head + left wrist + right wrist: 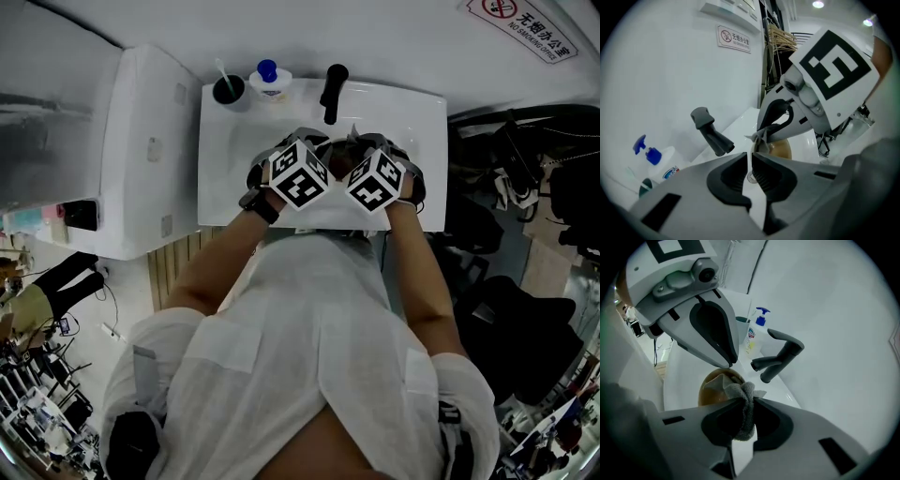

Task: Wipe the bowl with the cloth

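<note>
The right gripper [744,404] is clamped on a bunched grey cloth [737,391], which reaches over the rim into the brown bowl [708,386]. The left gripper [751,159] has its jaws drawn nearly together, pinching the bowl's rim on the other side. The bowl sits in the white sink [412,122], right under both grippers, which hide it in the head view. Just beyond it stands a dark faucet [780,357]. At the far left are a pump bottle [754,331] and a dark cup [228,89].
</note>
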The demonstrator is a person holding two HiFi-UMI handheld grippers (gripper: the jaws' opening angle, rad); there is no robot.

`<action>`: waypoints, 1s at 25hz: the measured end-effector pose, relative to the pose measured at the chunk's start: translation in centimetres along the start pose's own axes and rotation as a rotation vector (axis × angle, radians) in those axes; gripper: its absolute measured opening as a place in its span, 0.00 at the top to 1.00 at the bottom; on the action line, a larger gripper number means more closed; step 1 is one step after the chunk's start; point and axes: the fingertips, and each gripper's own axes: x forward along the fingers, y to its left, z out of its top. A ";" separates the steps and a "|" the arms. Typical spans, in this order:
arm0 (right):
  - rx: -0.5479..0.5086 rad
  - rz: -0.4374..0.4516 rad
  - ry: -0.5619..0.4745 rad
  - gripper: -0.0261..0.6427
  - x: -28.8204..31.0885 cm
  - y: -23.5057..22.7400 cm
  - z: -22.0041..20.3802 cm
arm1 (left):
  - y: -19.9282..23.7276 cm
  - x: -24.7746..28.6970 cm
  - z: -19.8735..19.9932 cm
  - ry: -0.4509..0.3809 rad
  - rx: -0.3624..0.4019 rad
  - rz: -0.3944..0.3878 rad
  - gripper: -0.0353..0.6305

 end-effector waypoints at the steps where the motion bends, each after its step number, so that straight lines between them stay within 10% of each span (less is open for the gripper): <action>1: -0.014 0.004 0.002 0.87 0.0 0.1 0.0 | -0.2 -0.1 0.2 -0.001 0.019 -0.005 0.89; 11: -0.158 -0.021 0.037 0.87 0.1 0.3 0.4 | -0.4 0.1 0.8 0.049 0.171 0.012 0.89; 25: -0.202 0.009 0.009 0.87 0.3 0.8 2.1 | -0.2 1.3 0.2 0.092 0.161 -0.042 0.92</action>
